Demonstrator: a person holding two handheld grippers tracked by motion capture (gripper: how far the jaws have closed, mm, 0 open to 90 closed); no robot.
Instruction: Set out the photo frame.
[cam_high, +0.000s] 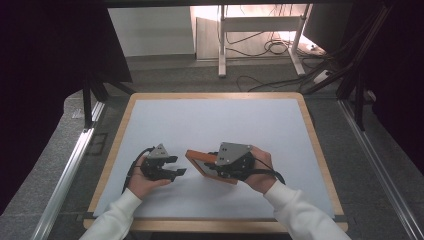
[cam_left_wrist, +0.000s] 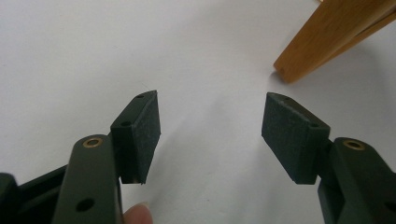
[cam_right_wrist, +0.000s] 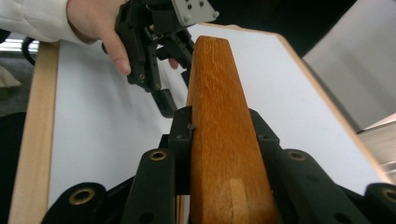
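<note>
Nearby, left tool (cam_high: 176, 166) beside wooden block (cam_high: 201, 161)

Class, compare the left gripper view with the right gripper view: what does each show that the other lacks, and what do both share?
Left gripper view: the left gripper, jaws open over bare surface with nothing between them, and a fingertip at the bottom edge.

Right gripper view: the right gripper clamped on the wooden board, the table's wooden rim, and a hand in a white sleeve.

Both: the wooden board and the white tabletop.
</note>
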